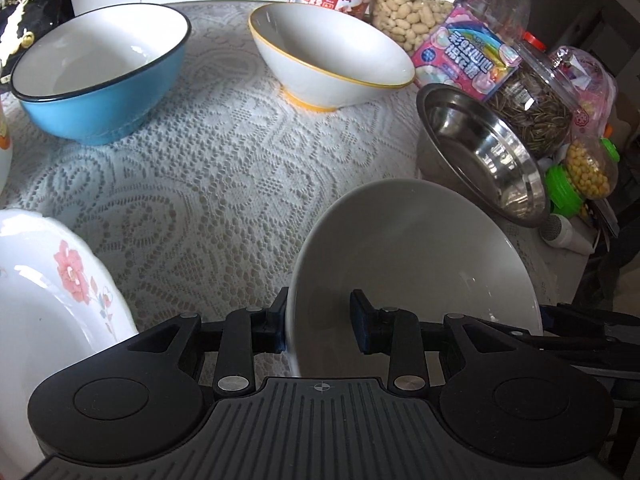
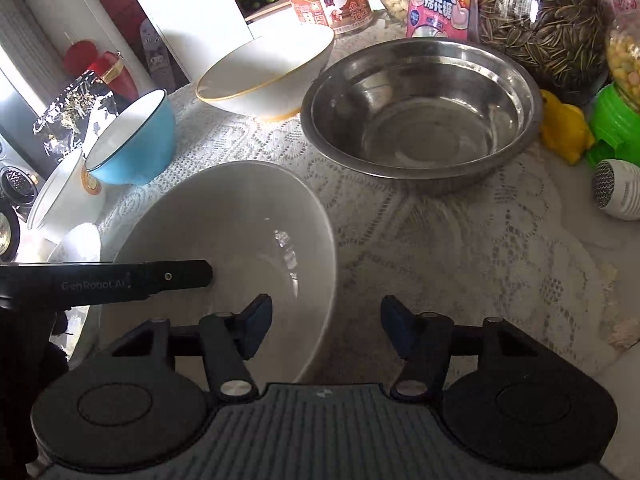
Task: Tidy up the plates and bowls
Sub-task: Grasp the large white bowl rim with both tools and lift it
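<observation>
While the plain white bowl point(image 1: 412, 264) sits at five o'clock on the lace cloth point(image 1: 224, 168), our left gripper point(image 1: 320, 326) straddles its rim unclamped, our right gripper point(image 2: 326, 330) spread empty; we should pinch squarely before lifting toward the steel bowl point(image 2: 420, 108) at one o'clock.

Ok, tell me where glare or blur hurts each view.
Left wrist view: sharp, with fisheye bending at the edges and small highlights in the steel bowl. Right wrist view: harsh window light washes out the left side, and the lace tablecloth looks motion-smeared.
</observation>
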{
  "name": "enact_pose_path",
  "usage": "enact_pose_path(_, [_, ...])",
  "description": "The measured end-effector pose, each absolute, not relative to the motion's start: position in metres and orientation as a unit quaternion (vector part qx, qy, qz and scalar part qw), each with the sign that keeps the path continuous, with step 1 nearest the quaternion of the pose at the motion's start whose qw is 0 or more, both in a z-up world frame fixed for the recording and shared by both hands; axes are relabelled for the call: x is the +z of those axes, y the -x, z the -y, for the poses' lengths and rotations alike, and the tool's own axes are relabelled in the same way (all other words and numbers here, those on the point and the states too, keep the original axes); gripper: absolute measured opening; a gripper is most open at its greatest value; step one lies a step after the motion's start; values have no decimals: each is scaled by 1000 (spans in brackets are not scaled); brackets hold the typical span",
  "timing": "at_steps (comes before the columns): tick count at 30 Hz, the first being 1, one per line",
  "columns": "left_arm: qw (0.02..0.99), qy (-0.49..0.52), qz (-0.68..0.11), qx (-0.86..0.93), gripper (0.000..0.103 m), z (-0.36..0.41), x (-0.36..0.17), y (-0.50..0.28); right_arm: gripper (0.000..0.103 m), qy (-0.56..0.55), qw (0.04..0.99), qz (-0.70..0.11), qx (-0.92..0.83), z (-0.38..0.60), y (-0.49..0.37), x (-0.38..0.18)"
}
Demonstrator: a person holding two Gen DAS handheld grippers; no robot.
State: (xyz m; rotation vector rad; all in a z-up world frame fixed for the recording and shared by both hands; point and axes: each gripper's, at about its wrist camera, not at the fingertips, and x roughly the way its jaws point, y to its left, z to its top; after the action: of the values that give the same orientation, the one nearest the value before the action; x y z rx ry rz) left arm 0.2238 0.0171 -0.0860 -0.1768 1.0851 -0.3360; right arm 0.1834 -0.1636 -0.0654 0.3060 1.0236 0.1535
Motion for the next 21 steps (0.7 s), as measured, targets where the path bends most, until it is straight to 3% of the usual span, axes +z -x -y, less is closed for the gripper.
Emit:
enact_pose_path(12, [847,61,-502,-163,36,-13,-86,-219,43,-141,865,-475,78,148,-180,-66])
enact_pose_path(21, [864,69,-481,-130,36,-27,-65,-197,43,-113,876,-462,84,129,-173,-47])
